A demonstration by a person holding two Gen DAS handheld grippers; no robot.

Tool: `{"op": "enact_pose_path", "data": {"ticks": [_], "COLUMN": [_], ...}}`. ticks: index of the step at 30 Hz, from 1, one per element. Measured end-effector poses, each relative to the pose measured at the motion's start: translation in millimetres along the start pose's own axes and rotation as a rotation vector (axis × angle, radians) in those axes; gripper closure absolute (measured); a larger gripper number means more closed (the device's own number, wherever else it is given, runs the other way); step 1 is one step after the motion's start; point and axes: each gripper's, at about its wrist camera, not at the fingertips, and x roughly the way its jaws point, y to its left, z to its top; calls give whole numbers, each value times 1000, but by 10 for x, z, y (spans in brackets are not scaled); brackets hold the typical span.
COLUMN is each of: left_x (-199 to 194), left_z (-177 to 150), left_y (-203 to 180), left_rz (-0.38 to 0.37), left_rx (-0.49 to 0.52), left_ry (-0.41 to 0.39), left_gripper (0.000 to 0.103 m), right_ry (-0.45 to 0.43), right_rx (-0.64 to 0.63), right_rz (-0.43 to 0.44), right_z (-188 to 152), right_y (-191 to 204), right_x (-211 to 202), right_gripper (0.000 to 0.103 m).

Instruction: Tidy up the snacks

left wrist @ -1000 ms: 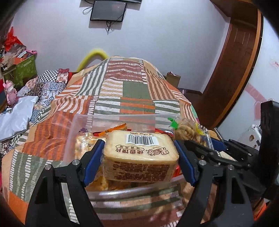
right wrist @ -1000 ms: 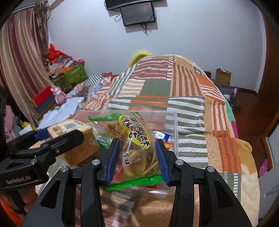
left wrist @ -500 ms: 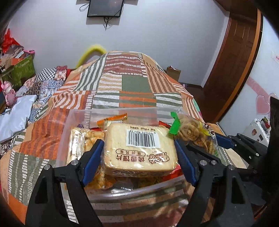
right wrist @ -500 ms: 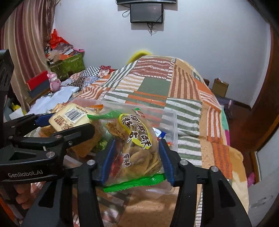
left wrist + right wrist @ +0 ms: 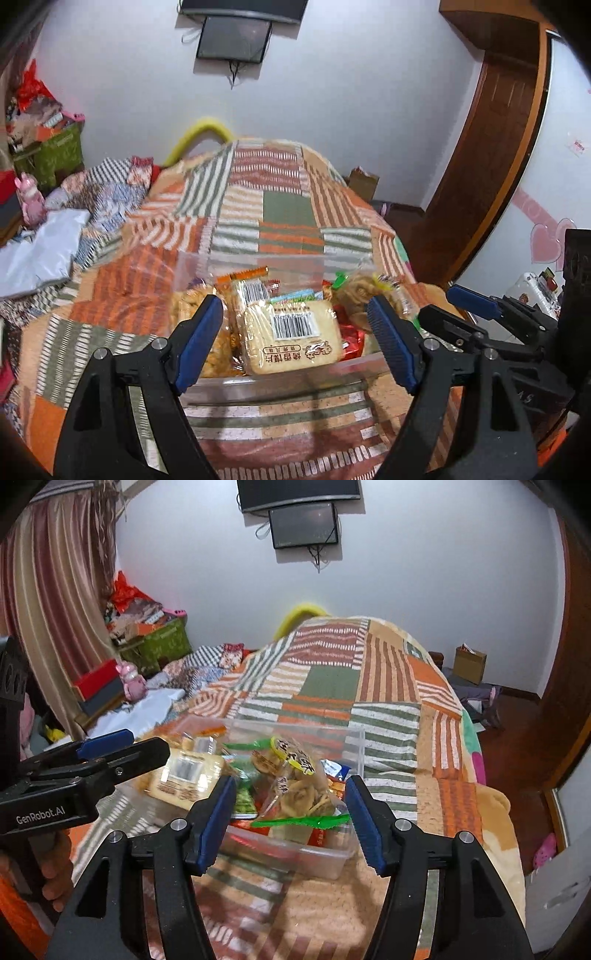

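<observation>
A clear plastic bin (image 5: pixel 255 260) full of snack packets sits on a patchwork bed near its foot edge.

A flat, tan toast-slice packet (image 5: pixel 293 341) with a white barcode label lies on top, beside a crinkly clear bag of banana chips (image 5: pixel 297 788) sealed with a green strip. The left gripper (image 5: pixel 295 341) and right gripper (image 5: pixel 290 818) both hover over the bin with blue ribbed pads spread apart, holding nothing. The bedspread (image 5: pixel 288 214) is woven in orange, green and cream striped squares.
</observation>
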Motion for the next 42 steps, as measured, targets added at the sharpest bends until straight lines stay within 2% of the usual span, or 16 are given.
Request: {"op": "enact_pose_path", "data": {"ticks": [8, 12, 14, 19, 22, 26, 30, 42], "left_x": [-734, -1116, -1266, -1629, -1776, -1879, -1939, -1960], "left_z": [53, 29, -1, -83, -135, -197, -253, -334], "left_y": [-157, -244, -280, -343, -364, -404, -430, -452], "left_rz": [5, 7, 11, 21, 27, 34, 42, 41], "left_rx": [39, 63, 72, 90, 99, 115, 120, 121], "left_ry": [-139, -200, -225, -286, -307, -321, -325, -317], "left_gripper": [22, 19, 11, 4, 2, 1, 1, 1], "right_ry": [-121, -186, -223, -279, -305, -328, -339, -338], "right_rx": [5, 9, 9, -14, -15, -20, -24, -30], "right_rz": [34, 57, 69, 78, 82, 73, 61, 56], "right_z": [90, 75, 61, 24, -13, -70, -111, -225], "right_y": [133, 204, 251, 393, 461, 502, 527, 538], "right_x": [-637, -965, -1143, -1425, -1531, -1606, -1617, -1661], "right_gripper": [45, 34, 29, 26, 15, 11, 3, 2]}}
